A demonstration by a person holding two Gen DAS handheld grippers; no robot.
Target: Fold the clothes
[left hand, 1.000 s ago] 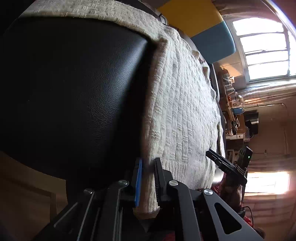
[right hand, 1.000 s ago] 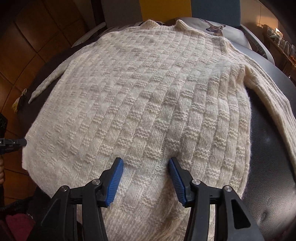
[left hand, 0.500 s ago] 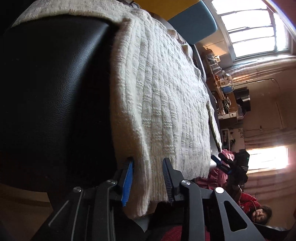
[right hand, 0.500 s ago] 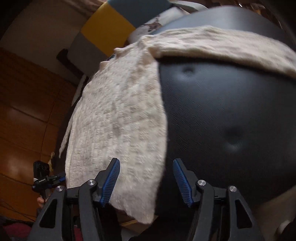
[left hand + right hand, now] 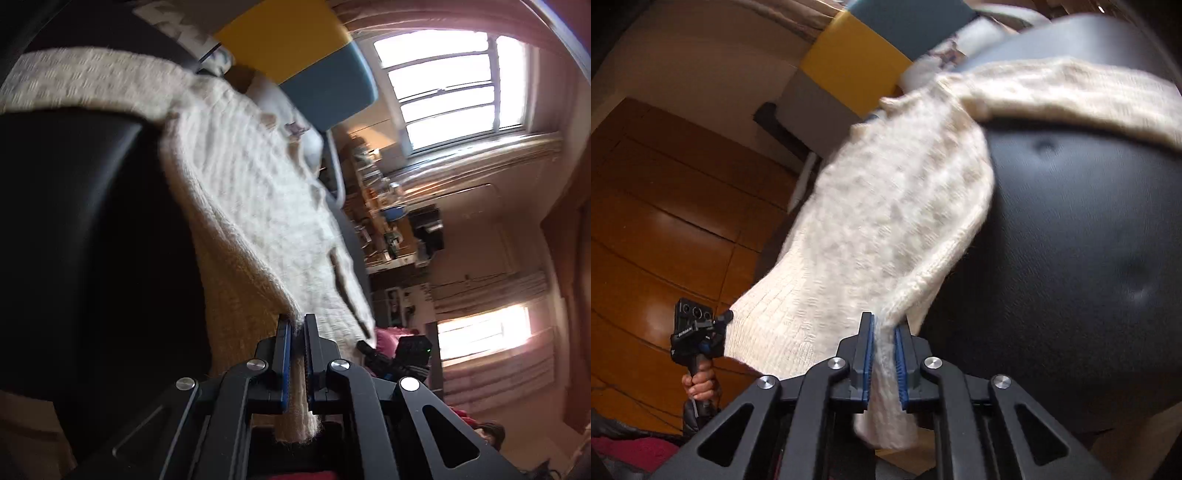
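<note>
A cream knitted sweater (image 5: 255,199) (image 5: 886,221) lies over a black padded leather seat (image 5: 85,229) (image 5: 1071,240). My left gripper (image 5: 296,323) is shut on one bottom corner of its hem, and the knit hangs down between the blue pads. At the other bottom corner my right gripper (image 5: 884,325) is shut on the hem, with a fold of knit through its jaws. One sleeve (image 5: 1071,96) trails across the top of the seat. The other gripper shows in each view: the right one (image 5: 373,356), the left one (image 5: 718,323) held by a hand (image 5: 700,386).
Yellow and blue cushions (image 5: 295,48) sit behind the seat. A wooden floor (image 5: 657,229) lies to one side. Shelves with clutter (image 5: 384,206) and bright windows (image 5: 443,85) are on the far side. A dark red cloth (image 5: 391,332) lies low near the seat.
Both grippers have closed on the sweater's bottom hem corners; half a second ago their jaws stood open around the edge. The hem is now pulled up off the seat.
</note>
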